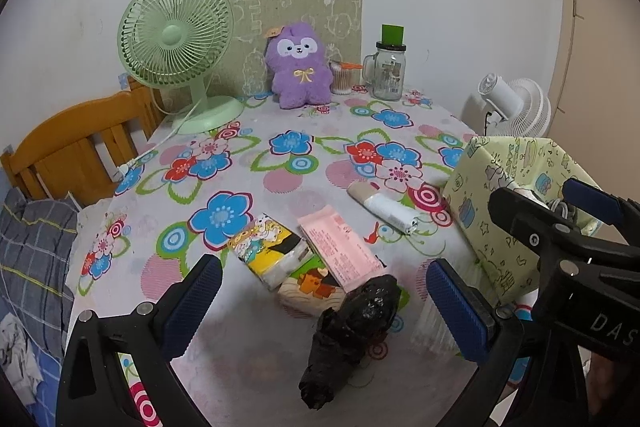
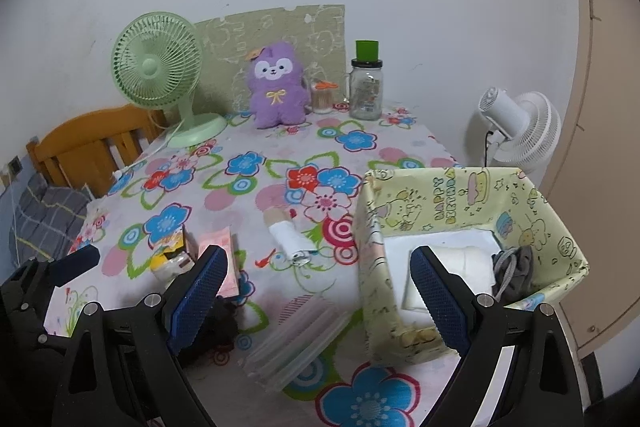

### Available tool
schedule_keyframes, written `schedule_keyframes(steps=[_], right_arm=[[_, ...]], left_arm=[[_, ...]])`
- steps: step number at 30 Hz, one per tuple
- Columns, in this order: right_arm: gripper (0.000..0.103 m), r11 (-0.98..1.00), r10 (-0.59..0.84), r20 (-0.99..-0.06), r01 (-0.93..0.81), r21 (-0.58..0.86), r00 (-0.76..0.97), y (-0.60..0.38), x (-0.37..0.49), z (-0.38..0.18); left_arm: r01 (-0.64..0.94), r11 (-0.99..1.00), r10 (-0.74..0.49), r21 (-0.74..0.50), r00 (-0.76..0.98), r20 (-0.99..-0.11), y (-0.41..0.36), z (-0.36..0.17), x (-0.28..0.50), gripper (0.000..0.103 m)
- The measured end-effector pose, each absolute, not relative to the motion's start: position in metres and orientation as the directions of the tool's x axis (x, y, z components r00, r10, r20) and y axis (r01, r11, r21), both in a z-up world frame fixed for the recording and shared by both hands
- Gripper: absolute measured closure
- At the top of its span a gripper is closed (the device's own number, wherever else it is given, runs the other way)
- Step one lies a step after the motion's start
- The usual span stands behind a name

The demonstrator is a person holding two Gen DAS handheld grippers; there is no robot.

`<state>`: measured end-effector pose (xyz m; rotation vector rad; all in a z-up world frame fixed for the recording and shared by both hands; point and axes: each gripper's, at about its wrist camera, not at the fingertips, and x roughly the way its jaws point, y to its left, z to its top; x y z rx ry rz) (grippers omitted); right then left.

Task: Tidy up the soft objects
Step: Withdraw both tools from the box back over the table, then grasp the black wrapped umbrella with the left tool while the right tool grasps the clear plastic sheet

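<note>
- Your left fingers (image 1: 324, 305) are spread, bracketing the black roll (image 1: 352, 335) on the surface (image 1: 280, 183).
- Your right fingers (image 2: 316, 301) gape empty; box (image 2: 472, 203) at 2 o'clock.
- Tissue packs (image 1: 276, 255) lie at 12 o'clock beyond the roll.

Count on the flowered table: two tissue packs (yellow cartoon (image 1: 269, 250), pink (image 1: 341, 251)), one black cloth roll (image 1: 352, 333), one white-and-beige roll (image 1: 382, 202), one patterned box (image 2: 404, 315), one purple plush (image 1: 299, 65), one glass jar (image 1: 389, 73), two fans (green (image 1: 176, 39), white (image 1: 516, 105)).
</note>
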<state>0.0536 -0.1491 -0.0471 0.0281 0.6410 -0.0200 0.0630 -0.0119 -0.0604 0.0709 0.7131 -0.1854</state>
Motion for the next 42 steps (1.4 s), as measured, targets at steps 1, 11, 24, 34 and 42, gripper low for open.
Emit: schedule_keyframes(steps=[1,11,24,34,42], right_arm=[[0.009,0.999,-0.011,-0.597,0.028,0.019,0.802,-0.148,0.053,-0.048],[0.009,1.000,-0.003,-0.618,0.013,0.012,0.786,-0.133,0.052,-0.067],[0.009,1.000,0.005,-0.659,0.009,0.019,0.752,-0.122,0.053,-0.090],[0.009,1.000,0.005,-0.694,0.015,0.023,0.719,-0.119,0.058,-0.107],[0.013,0.999,-0.012,-0.724,0.043,0.023,0.690,-0.123,0.064,-0.121]], left_arm=[[0.194,0.981,-0.146,0.000,0.739,-0.657,-0.011,-0.061,0.063,0.000],[0.201,0.979,-0.165,-0.026,0.719,-0.675,0.000,-0.080,0.062,0.001],[0.204,0.979,-0.156,-0.019,0.682,-0.714,-0.002,-0.106,0.062,0.010],[0.224,0.974,-0.165,-0.019,0.653,-0.739,-0.008,-0.122,0.063,0.028],[0.229,0.971,-0.201,-0.067,0.632,-0.748,-0.010,-0.126,0.065,0.061]])
